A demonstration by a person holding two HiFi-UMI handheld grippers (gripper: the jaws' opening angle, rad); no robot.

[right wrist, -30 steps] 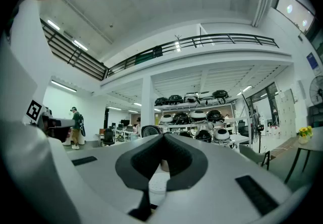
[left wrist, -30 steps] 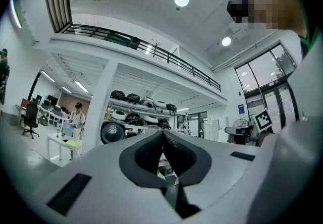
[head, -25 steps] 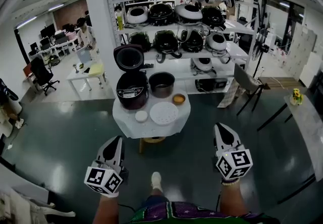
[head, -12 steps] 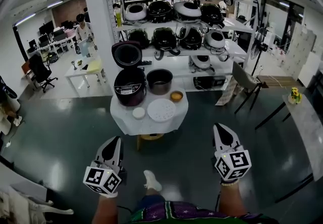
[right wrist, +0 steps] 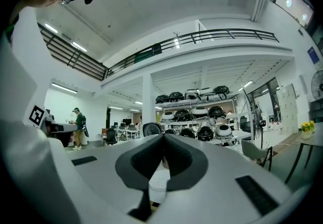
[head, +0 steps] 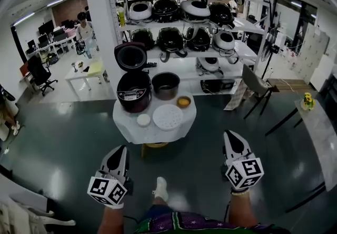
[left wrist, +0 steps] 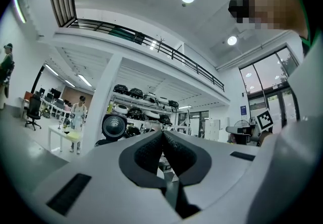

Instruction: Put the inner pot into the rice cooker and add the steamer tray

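My left tool (head: 120, 150) and right tool (head: 229, 135) are shut, empty; the dark round metal inner pot (head: 166, 86) sits well ahead between them, nearer my left.

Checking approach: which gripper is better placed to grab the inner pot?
Probably right: the inner pot stands right of the rice cooker, the right gripper's side. The left gripper is equally far back; both are shut and empty.
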